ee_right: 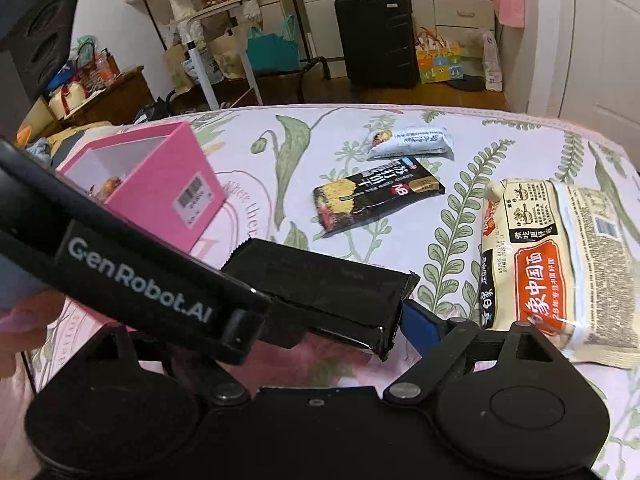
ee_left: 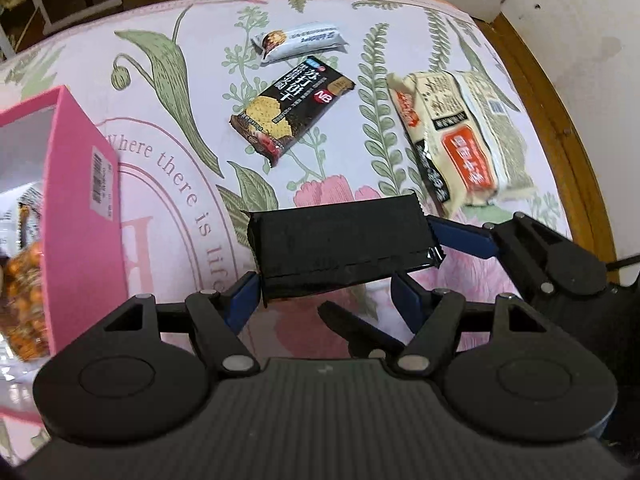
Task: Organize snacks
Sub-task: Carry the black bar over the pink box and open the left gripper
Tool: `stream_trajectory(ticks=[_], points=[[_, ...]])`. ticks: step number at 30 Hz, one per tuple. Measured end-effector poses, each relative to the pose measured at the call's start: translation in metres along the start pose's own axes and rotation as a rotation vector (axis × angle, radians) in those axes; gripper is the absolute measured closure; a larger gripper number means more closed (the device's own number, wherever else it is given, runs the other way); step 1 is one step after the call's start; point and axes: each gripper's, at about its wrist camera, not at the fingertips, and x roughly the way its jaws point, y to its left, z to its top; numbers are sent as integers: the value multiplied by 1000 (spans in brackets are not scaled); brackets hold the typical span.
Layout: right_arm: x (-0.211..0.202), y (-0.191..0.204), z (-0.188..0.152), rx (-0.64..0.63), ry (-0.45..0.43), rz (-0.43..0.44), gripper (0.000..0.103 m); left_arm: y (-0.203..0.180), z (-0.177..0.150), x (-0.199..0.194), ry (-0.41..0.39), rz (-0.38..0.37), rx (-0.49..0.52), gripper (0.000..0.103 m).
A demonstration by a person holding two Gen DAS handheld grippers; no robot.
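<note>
1. The bench (ee_left: 576, 168) is round, with a flowered cloth and a wooden rim. The rim curves close behind the noodles on the right, so it is better not to swing to that side. The middle of the cloth is free.
2. The pink box (ee_left: 80, 184) stands open at the left and some snacks are already inside. I judge it is the goal. Its near wall is tall, so the load must go over the top edge and then come down straight.
3. The noodle pack (ee_left: 460, 136) lies flat near the right rim, well apart from the box. It is not in the way.
4. The black packet (ee_left: 340, 240) is in the air over the near part of the cloth, between box and noodles. The left gripper (ee_left: 324, 292) is clamped on it across its length. The right gripper (ee_right: 328, 320) has its jaws wide apart, with one blue pad just beside the packet's end and not pressing. It should draw back before the left one moves, so that the two do not collide.
5. The cracker packet (ee_left: 292, 108) lies flat in the middle and is easy to reach next.
6. The white bar (ee_left: 300, 42) lies just behind it, toward the far edge.
</note>
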Motion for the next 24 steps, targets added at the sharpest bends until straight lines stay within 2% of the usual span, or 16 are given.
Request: stream_trajectory(ticks=[10, 16, 20, 24], points=[[-46, 41, -4, -94, 29, -12, 12, 1, -33, -47, 25, -41, -9, 33], [-70, 60, -1, -124, 5, -5, 12, 1, -47, -75, -11, -26, 3, 33], [-85, 75, 4, -159, -8, 42, 12, 13, -56, -99, -47, -15, -17, 33], [-90, 91, 11, -186, -13, 124, 12, 35, -64, -125, -98, -1, -48, 33]])
